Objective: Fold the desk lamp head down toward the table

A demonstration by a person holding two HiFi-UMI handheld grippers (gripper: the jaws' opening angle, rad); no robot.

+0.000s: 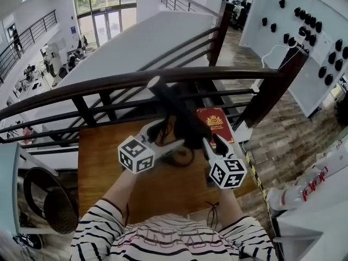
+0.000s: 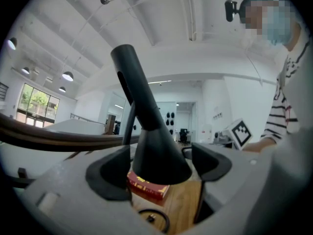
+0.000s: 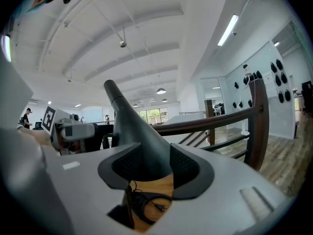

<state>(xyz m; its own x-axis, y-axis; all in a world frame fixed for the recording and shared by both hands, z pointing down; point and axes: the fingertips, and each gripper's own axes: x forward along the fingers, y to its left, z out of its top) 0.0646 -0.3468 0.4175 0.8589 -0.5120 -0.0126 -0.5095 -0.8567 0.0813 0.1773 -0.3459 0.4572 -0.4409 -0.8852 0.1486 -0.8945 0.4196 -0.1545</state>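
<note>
A black desk lamp [image 1: 173, 105] stands on the wooden table [image 1: 103, 145], a cone-shaped lower body with a long bar slanting up from it. In the left gripper view the cone [image 2: 159, 151] sits between the jaws of my left gripper [image 2: 161, 169], which stand wide open, with a sliver of gap at the right pad. In the right gripper view the same lamp [image 3: 134, 131] fills the space between the pads of my right gripper [image 3: 149, 169], which is shut on it. In the head view the left gripper [image 1: 167, 136] and right gripper [image 1: 211, 141] flank the lamp's lower part.
A red book [image 1: 216, 121] lies on the table just behind the lamp. A coiled black cord [image 3: 149, 202] with its plug lies on the wood under the grippers. A dark wooden railing [image 1: 136, 80] runs along the table's far edge. A round black seat [image 1: 49, 200] stands at the left.
</note>
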